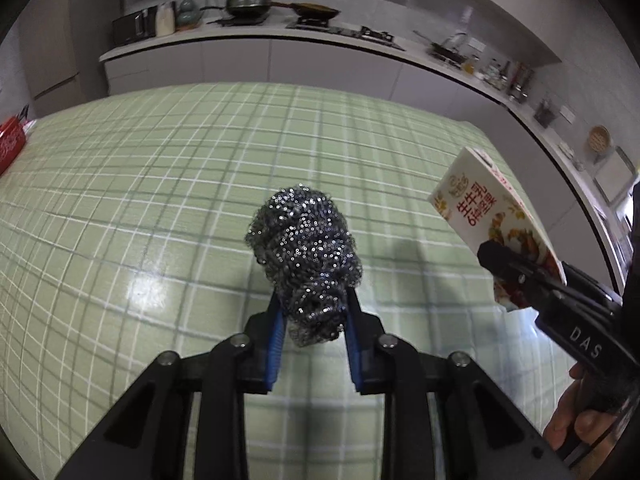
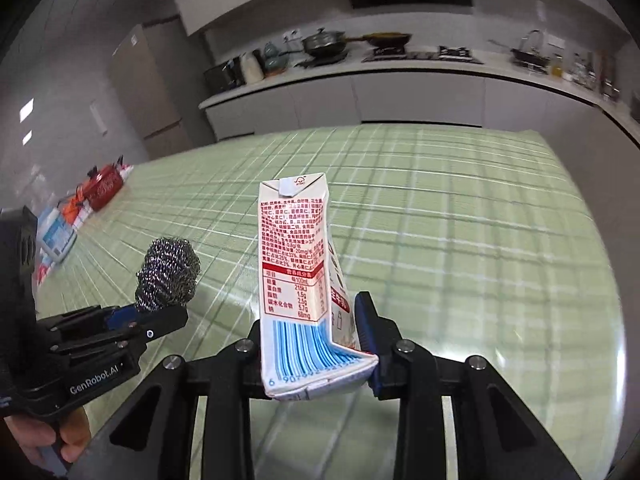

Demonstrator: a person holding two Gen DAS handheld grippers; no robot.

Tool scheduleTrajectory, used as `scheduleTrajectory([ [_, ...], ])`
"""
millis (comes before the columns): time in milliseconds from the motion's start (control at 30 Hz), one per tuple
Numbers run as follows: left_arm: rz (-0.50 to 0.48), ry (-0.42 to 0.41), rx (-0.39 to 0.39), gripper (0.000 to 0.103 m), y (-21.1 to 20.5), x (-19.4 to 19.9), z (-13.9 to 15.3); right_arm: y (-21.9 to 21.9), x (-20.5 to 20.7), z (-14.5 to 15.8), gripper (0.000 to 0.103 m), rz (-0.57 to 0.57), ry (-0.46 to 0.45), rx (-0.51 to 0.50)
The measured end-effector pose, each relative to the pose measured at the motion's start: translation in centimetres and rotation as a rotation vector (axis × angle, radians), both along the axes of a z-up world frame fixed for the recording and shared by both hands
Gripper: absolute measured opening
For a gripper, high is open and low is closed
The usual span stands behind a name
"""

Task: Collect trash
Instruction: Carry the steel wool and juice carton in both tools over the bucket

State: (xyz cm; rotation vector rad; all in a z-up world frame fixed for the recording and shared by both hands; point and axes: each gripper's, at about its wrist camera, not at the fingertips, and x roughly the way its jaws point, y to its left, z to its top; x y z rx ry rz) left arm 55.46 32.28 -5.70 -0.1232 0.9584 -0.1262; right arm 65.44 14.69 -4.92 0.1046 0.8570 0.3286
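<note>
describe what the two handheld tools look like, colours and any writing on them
Both are matte black, built from angular linkage arms joined by round silver pins, and end in two fingers with blue pads. The left tool carries white "GenRobot.AI" lettering on its body. The right tool shows white letters "DAS" on its side. No cables or sleeves are visible; a bare hand grips each handle.

Green checked table (image 2: 440,220); red pouch (image 2: 105,189), packets (image 2: 56,236) at far-left edge.

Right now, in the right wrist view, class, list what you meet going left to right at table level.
Left gripper → steel wool scrubber → milk carton → blue finger pad of the right gripper → bare green checked tablecloth.
</note>
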Motion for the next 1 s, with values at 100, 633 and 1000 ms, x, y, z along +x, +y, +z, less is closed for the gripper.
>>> scheduleTrajectory([
  [100,-0.080,-0.011,-0.010,0.028,-2.4,-2.4,0.8,-1.8,-3.7,1.1,0.034,-0.073,-0.017,-0.001],
  [633,-0.473,-0.059,-0.043,0.028,-23.4,-13.2,3.5,-23.1,-26.1,4.3,0.034,-0.520,-0.051,0.001],
  [1000,-0.462,-0.046,-0.094,0.028,-40.2,-17.2,2.7,-39.4,-32.9,2.4,0.034,-0.484,-0.024,0.001],
])
